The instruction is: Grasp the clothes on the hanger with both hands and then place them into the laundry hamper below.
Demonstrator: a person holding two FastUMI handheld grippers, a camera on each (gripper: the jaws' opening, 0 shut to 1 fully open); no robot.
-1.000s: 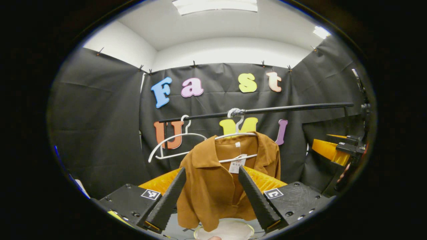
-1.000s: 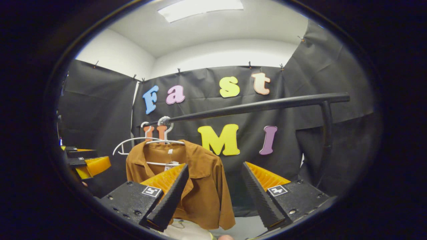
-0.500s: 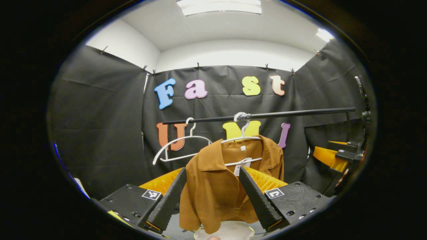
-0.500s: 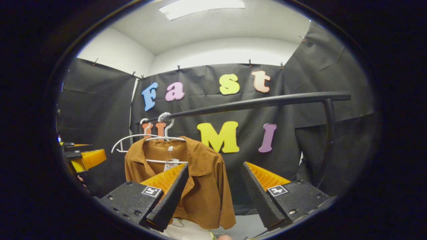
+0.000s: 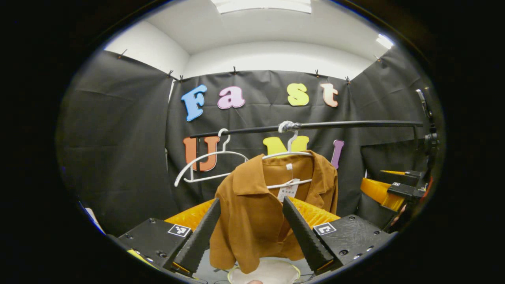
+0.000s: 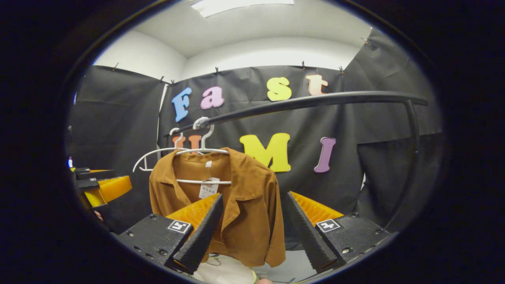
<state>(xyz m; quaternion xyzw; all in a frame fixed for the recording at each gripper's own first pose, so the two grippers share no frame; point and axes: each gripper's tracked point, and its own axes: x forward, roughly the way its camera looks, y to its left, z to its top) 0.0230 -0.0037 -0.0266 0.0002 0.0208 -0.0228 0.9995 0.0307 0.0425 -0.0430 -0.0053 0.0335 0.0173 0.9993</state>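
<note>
A brown collared shirt (image 5: 252,217) (image 6: 244,205) hangs on a white hanger (image 5: 290,152) (image 6: 205,152) from a black rail (image 5: 355,124) (image 6: 315,102). A paper tag dangles inside its collar. Under the shirt sits the pale rim of the laundry hamper (image 5: 266,273) (image 6: 225,274). My left gripper (image 5: 250,232) stands open in front of the shirt, a short way off. In the right gripper view my right gripper (image 6: 252,230) is open too, facing the shirt's right sleeve without touching it. The right gripper (image 5: 388,189) also shows far right in the left gripper view, and the left gripper (image 6: 104,187) far left in the right gripper view.
An empty white hanger (image 5: 207,165) (image 6: 158,156) hangs on the rail to the left of the shirt. The rail bends down into a black upright post (image 6: 410,157) at the right. Black cloth walls close the booth on three sides.
Both grippers have edged closer to the shirt, which looks a little larger in both views. The rail sits higher in the right gripper view. Both grippers stay open.
</note>
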